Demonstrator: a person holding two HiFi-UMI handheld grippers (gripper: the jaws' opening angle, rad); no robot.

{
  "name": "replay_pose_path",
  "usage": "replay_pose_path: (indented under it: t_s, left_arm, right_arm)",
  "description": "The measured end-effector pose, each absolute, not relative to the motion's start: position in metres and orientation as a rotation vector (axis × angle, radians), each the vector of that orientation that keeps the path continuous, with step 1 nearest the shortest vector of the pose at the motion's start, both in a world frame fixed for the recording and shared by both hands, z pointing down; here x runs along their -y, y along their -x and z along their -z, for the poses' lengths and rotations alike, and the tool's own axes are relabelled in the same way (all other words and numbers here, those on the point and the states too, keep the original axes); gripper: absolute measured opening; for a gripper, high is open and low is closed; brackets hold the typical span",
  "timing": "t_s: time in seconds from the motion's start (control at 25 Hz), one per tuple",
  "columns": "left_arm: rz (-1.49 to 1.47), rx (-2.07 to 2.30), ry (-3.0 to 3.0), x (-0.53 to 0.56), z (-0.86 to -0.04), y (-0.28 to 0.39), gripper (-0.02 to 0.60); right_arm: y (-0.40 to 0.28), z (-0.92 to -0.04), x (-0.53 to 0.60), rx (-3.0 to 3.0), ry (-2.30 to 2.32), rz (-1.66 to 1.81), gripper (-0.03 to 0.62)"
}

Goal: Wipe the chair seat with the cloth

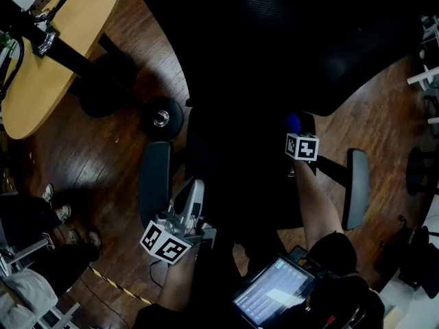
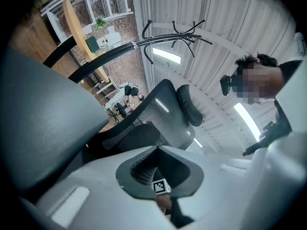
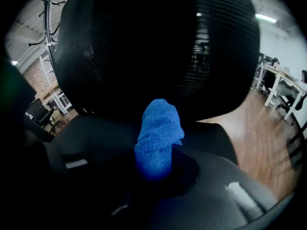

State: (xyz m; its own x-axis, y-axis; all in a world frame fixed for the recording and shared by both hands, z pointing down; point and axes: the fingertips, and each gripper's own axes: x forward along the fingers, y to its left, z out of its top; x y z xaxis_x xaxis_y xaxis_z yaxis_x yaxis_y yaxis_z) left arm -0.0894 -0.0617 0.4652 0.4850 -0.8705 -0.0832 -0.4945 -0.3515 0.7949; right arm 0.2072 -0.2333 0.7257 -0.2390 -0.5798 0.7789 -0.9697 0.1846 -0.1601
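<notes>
Right gripper view: my right claw (image 3: 156, 169) is clamped on a blue cloth (image 3: 160, 128), which stands up out of the dark jaws as a bunched, rounded wad. Just past the wad lies the black chair seat (image 3: 91, 133), and behind that the black mesh backrest (image 3: 153, 47) fills most of the picture. I cannot tell whether the cloth touches the seat. Wooden floor (image 3: 268, 128) shows to the right of the chair. From the head camera, the cloth is a small blue spot at the far right part of the seat, close under the backrest, with the claw's marker cube (image 1: 302, 147) just nearer to me. My left claw (image 2: 156, 150) has its pale grey jaws narrowed until the tips meet, with nothing gripped; only a small dark gap stays behind the tips. It is tilted upward, so its camera takes in the chair's backrest, a headrest (image 2: 191, 107), a coat stand (image 2: 175, 35) and a ribbed white ceiling. In the head view this claw sits at the near left of the seat, just beside the left armrest (image 1: 155, 180), well apart from the cloth. The right armrest (image 1: 357, 187) lies across the seat from it. A lit tablet screen (image 1: 274, 297) sits near me at the bottom, and a round wooden table (image 1: 62, 46) stands far left on the floor.
</notes>
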Motion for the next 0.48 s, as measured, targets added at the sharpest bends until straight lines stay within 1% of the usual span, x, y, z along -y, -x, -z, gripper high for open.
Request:
replay_pose_path:
  t_s: [0.08, 0.16, 0.36, 0.48]
  left_arm:
    - [0.657, 1.13, -2.009, 0.061, -0.464, 0.089, -0.008]
    - [0.655, 1.134, -2.008, 0.061, -0.463, 0.09, -0.008]
    - [0.65, 1.125, -2.019, 0.06, -0.461, 0.086, -0.008]
    - [0.653, 1.12, -2.017, 0.058, -0.461, 0.085, -0.008]
  right_arm:
    - [-0.237, -0.721, 0.226, 1.864, -1.493, -0.875, 0.054]
    - [-0.249, -0.718, 0.222, 1.851, -1.515, -0.876, 0.054]
    - [-0.254, -0.717, 0.221, 1.846, -1.531, -0.866, 0.055]
    - [-0.238, -0.713, 0.221, 1.887, -1.521, -0.896, 0.055]
